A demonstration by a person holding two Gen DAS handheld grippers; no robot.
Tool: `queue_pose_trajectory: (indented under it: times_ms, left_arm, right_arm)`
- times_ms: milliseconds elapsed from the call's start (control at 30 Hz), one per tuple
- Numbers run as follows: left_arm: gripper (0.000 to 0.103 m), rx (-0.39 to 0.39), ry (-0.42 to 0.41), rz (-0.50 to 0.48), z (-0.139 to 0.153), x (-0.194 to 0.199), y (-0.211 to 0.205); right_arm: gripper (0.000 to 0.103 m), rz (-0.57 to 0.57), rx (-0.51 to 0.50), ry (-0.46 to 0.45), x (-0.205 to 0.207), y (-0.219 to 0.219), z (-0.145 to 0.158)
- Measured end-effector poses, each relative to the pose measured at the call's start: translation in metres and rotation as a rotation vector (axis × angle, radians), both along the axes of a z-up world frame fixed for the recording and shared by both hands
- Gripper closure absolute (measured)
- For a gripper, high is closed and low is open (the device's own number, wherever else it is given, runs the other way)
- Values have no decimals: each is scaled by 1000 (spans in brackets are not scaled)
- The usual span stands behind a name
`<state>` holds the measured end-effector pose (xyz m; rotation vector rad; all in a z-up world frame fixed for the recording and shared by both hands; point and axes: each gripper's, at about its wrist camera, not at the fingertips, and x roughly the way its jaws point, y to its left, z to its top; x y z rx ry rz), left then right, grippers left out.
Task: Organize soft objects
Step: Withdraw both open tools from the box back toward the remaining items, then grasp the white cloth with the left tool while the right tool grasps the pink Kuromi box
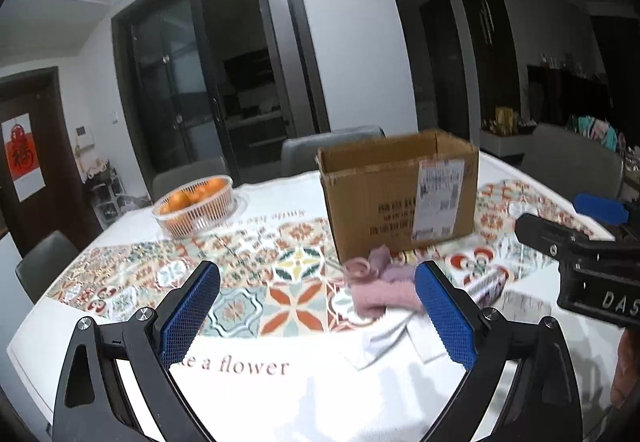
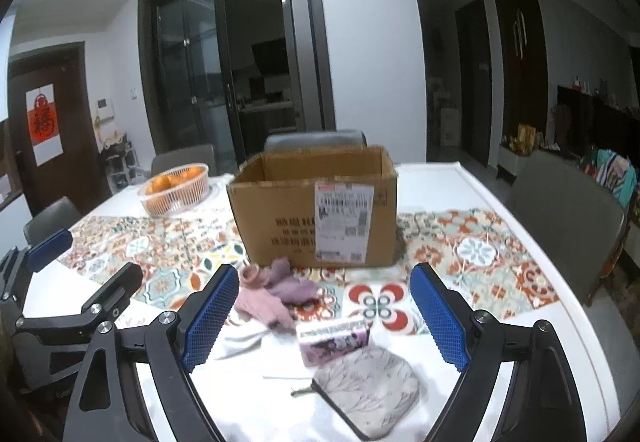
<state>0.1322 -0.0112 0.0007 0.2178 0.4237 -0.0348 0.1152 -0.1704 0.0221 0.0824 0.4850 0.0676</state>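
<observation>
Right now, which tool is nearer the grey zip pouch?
Right. The right tool hangs open just above and behind the grey zip pouch, which lies between its fingers in view. The left tool, also open, sits further left, facing the pink gloves.

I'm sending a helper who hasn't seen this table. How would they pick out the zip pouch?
Find the open cardboard box on the patterned tablecloth. In front of it lie pink gloves, then a purple printed packet. The zip pouch is nearest the table edge: flat, grey-white with a branch pattern.
</observation>
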Motion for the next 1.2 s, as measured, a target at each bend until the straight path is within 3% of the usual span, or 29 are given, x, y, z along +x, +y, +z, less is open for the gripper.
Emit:
queue_pose_trajectory:
  times_ms: [633, 1200]
  left_arm:
    - [10, 18, 183, -58, -67, 38, -3]
    - [27, 14, 354, -154, -112, 72, -12]
  right_arm:
    - [14, 55, -20, 199, 45, 6, -62]
    - [14, 93, -34, 301, 73, 9, -96]
